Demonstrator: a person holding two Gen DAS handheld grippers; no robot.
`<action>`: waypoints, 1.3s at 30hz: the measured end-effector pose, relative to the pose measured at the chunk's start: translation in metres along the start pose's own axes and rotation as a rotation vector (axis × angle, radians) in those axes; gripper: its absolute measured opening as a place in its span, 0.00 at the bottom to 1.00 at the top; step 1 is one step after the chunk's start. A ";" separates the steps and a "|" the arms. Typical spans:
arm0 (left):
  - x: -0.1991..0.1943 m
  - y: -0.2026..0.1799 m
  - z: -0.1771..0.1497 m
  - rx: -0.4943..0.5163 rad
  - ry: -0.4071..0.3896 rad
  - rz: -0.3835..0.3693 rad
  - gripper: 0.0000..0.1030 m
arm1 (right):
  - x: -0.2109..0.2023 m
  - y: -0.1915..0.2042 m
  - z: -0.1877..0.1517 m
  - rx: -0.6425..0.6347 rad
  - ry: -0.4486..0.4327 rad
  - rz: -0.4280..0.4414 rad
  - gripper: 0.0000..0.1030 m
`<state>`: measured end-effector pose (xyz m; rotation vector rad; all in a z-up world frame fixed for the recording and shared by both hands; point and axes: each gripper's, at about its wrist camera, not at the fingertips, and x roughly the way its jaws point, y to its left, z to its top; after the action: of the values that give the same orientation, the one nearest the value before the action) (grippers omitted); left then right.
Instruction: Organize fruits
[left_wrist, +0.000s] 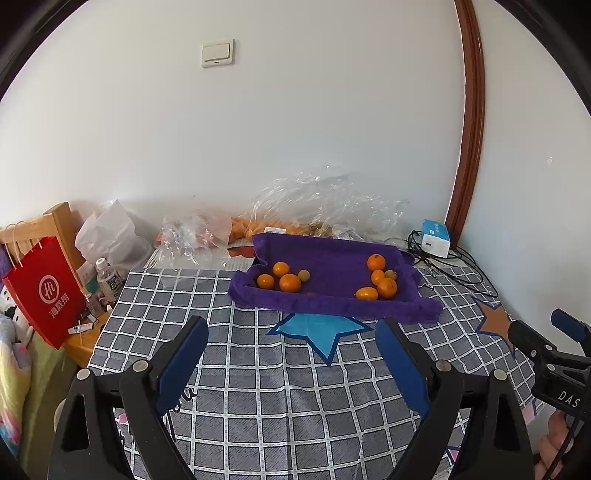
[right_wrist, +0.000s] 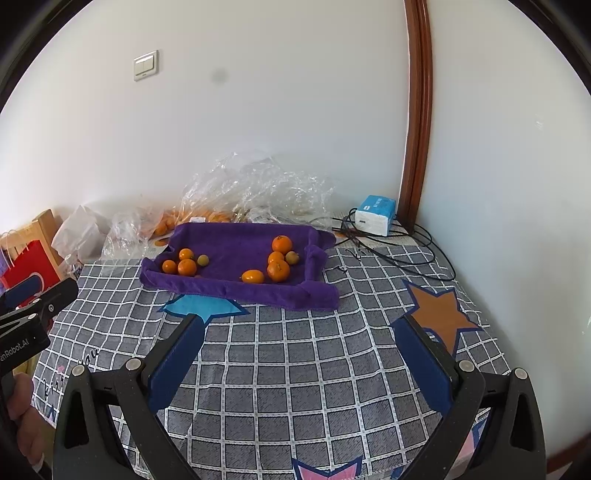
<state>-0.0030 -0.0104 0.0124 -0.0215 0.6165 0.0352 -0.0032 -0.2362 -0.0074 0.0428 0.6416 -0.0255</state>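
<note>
A purple cloth tray (left_wrist: 332, 306) (right_wrist: 236, 290) lies on the checked tablecloth at the far side. In it, a left cluster of three oranges (left_wrist: 283, 277) (right_wrist: 183, 263) with a small greenish fruit (left_wrist: 303, 275) (right_wrist: 202, 260), and a right cluster of several oranges (left_wrist: 380, 282) (right_wrist: 279, 258) with another small greenish fruit (left_wrist: 390, 274) (right_wrist: 292, 257). My left gripper (left_wrist: 291, 328) is open and empty, short of the tray. My right gripper (right_wrist: 299, 325) is open and empty, also short of the tray. Each gripper shows at the edge of the other's view.
Clear plastic bags with more oranges (left_wrist: 266, 225) (right_wrist: 207, 214) lie behind the tray against the wall. A blue-white box (left_wrist: 436, 238) (right_wrist: 376, 214) with black cables sits at the back right. A red paper bag (left_wrist: 44, 291), a bottle (left_wrist: 109, 280) and a white bag stand left.
</note>
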 end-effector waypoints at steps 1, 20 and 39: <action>0.000 0.000 0.000 -0.001 -0.001 -0.001 0.89 | 0.000 0.000 0.000 0.000 0.000 0.003 0.99; 0.000 0.002 -0.002 -0.001 0.003 0.006 0.90 | -0.002 -0.002 -0.002 0.010 -0.006 -0.001 0.99; 0.000 0.004 0.000 -0.010 0.005 0.009 0.90 | -0.004 0.003 -0.002 -0.010 -0.012 -0.002 0.99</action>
<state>-0.0036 -0.0061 0.0122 -0.0288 0.6215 0.0474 -0.0077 -0.2326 -0.0067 0.0319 0.6295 -0.0243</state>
